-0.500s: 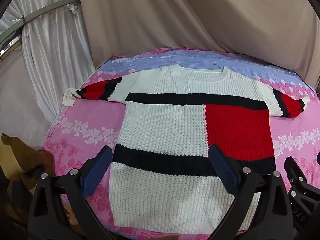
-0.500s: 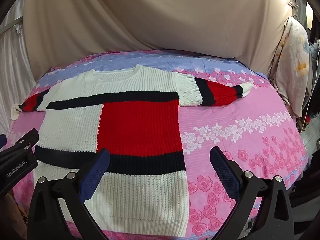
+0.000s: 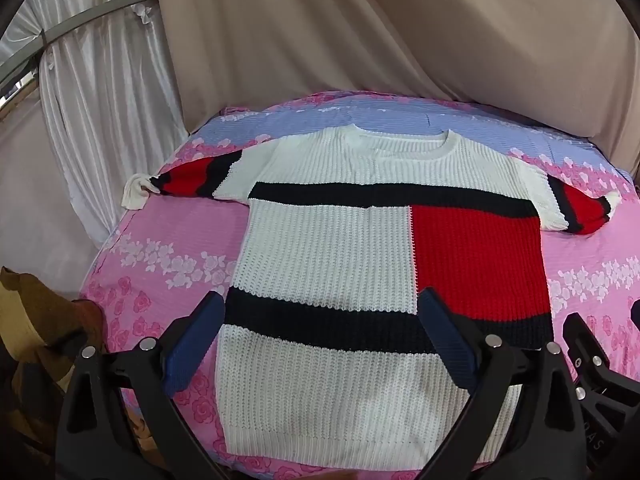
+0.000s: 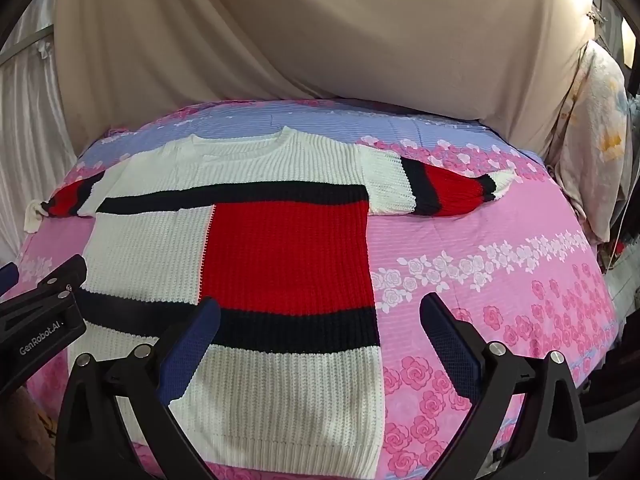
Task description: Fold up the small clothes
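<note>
Knit sweater (image 3: 332, 264) is lying flat on the bed (image 4: 500, 280), both tongs (image 3: 320, 344) (image 4: 320, 344) wide open and empty, so folding hasn't started; probably grab a sleeve next.

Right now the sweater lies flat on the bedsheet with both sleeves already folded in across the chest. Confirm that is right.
Not quite. The sweater does lie flat on the bedsheet, but both sleeves are spread straight out to the sides, not folded in. The left wrist view shows the left sleeve; the right wrist view shows the right sleeve.
</note>
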Tool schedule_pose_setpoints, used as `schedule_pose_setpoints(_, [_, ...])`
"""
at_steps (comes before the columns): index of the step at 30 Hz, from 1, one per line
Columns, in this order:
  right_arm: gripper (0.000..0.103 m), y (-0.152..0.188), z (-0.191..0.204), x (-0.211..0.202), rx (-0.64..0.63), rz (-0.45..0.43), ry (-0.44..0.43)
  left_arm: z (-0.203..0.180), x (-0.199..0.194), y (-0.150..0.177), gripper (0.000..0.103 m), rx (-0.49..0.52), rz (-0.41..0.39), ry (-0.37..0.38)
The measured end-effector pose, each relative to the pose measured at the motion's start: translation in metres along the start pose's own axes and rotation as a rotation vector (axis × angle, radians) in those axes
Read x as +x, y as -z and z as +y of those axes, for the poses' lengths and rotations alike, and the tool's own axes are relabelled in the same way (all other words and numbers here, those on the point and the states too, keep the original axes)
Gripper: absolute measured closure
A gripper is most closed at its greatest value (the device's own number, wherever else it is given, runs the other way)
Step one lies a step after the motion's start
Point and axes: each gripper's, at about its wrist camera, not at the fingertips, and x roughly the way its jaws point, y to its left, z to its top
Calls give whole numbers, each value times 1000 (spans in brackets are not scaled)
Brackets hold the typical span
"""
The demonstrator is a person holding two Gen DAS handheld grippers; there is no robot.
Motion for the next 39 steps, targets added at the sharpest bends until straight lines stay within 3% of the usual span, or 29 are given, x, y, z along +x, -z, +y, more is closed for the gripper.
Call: schedule_pose_setpoints(39, [5,-3,4,5,-15,9,1,6,9,3,8,2,18,2])
